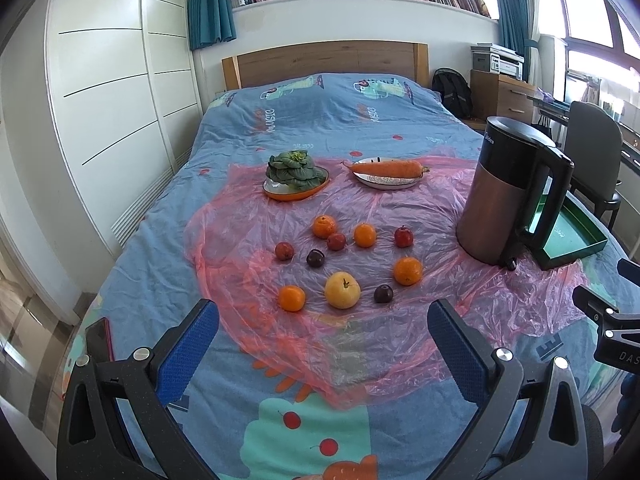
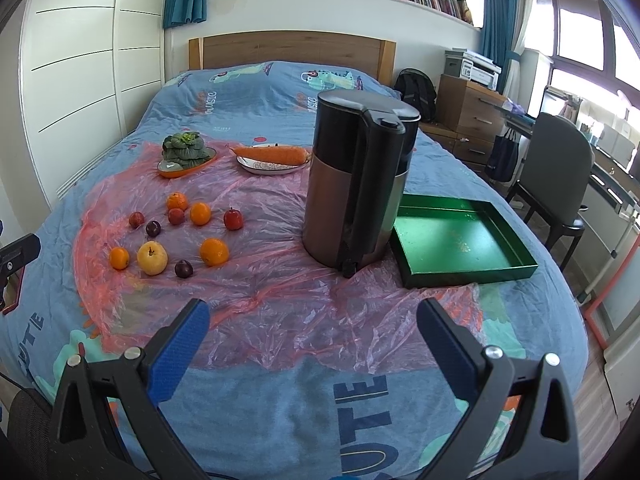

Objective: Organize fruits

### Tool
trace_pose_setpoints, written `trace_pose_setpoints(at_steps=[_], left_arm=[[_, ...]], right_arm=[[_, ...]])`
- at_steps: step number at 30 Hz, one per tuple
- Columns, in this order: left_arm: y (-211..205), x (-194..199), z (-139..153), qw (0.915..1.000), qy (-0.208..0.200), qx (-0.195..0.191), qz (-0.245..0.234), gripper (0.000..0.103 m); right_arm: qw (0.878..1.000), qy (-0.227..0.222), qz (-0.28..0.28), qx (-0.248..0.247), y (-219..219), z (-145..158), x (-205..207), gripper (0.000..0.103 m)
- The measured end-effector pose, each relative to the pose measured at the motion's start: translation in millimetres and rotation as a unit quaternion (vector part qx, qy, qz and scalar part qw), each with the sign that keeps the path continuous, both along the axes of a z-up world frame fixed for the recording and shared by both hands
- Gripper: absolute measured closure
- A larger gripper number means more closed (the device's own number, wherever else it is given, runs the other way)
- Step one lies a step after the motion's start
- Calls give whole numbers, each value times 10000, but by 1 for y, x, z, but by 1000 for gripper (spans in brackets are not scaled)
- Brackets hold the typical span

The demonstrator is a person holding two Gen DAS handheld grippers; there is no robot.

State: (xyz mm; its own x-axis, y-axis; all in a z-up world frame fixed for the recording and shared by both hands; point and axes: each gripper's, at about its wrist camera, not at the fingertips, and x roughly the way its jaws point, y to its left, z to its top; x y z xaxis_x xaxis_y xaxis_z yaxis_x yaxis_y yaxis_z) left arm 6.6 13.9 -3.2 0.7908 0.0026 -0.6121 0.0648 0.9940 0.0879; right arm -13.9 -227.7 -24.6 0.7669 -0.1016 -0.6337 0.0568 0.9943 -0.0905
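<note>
Hovering my left gripper [image 1: 323, 334] over the bed [image 1: 168, 184], jaws spread wide, nothing held. Left wrist view: fruits lie loose on the pink plastic sheet [image 1: 400, 208] just ahead: yellow pear [image 1: 342, 290] nearest, oranges, small red apples and dark plums scattered around it. Behind them, greens on an orange plate [image 1: 296, 191], carrot [image 1: 386, 168] on a white plate. Kettle [image 1: 508, 196] stands to the right.

Right wrist view: my right gripper [image 2: 313, 326] also wide open, empty, above the sheet's near edge. Kettle straight ahead, green tray [image 2: 460, 240] just right of it, bare inside. Fruits sit well left, apart from the tray.
</note>
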Motion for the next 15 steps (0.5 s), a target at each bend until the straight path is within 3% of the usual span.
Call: trace_pose_setpoints(at_steps=[15], left_arm=[[7,-1,1,9999,32,-73,119,1]], right_arm=[[10000,-18,82,-44,7,0,-1,0]])
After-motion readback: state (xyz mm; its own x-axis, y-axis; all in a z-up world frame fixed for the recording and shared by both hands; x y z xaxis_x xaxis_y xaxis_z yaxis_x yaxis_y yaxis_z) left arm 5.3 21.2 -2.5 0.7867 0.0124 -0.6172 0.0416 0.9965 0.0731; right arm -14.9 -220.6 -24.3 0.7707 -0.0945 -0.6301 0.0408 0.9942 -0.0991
